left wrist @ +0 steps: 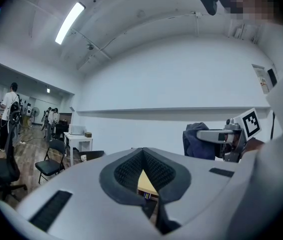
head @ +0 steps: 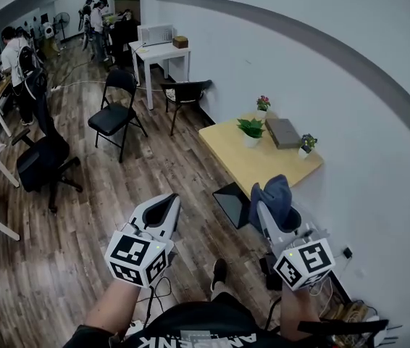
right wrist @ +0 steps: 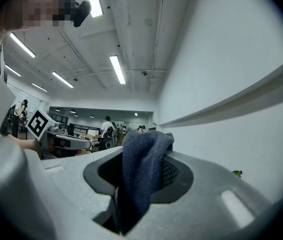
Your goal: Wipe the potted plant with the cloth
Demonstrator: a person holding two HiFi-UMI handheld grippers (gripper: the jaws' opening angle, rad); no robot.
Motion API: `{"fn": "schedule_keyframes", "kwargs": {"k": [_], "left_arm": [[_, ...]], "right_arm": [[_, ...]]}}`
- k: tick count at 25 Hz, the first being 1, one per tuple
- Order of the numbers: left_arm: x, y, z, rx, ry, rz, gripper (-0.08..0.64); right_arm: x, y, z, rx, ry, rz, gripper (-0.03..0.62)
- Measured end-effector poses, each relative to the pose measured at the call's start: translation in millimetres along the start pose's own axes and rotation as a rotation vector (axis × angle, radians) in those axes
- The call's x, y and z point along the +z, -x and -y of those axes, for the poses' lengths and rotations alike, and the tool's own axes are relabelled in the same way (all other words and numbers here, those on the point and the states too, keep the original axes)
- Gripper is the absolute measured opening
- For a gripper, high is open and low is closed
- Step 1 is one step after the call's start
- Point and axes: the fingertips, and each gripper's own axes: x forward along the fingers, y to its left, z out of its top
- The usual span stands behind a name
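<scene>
I've got the right gripper [head: 269, 212] clamped on the blue cloth [head: 272, 193], which bunches up over the jaws. The left gripper [head: 160, 212] has its jaws together on nothing. Both point level across the room. The wooden table [head: 245, 167] sits ahead against the wall with three small pots on it. I take the leafy potted plant [head: 250, 129] in the white pot as my target, though that's a guess. It lies well apart from both grippers: around twelve o'clock, a touch towards eleven, from the right one, and about one o'clock from the left. The cloth hand is the nearer. A flowering pot [head: 263, 104] stands behind the plant, a grey box [head: 283, 133] at its three o'clock and a third little plant [head: 307, 143] beyond that. From here the pots are tiny and I can't read leaf detail. The right gripper view catches only a green speck at its edge, and the cloth blocks its middle.
</scene>
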Motion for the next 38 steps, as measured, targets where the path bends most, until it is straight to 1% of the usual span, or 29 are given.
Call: {"fn": "schedule_keyframes", "kwargs": {"k": [7,10,19,26,31,34,38], "left_arm": [[3,-53,-38,0.06,0.004,-0.016,0.002],[11,-87,-51,0.074,-0.014,-0.016,0.002],[26,-188,-77,0.108,-0.008,-0.029,0.002],[30,-254,-79,0.102,-0.011,-0.052,0.002],[30,-310,-71,0.08,-0.036,-0.055,0.002],[32,-337,-67,0.062,-0.031,-0.054,0.002],[37,-371,-60,0.035,-0.059,-0.051,0.002]], "right_arm": [[-6,-64,41,0.053,-0.029,0.024,0.127],[-6,-91,68,0.064,-0.03,0.033,0.127],[-3,-159,152,0.09,-0.026,0.019,0.126],[-10,-183,210,0.084,-0.046,0.007,0.127],[-19,-195,260,0.066,-0.057,0.012,0.127],[-20,-199,280,0.066,-0.061,0.011,0.127],[-20,-205,311,0.047,-0.054,0.016,0.127]]}}
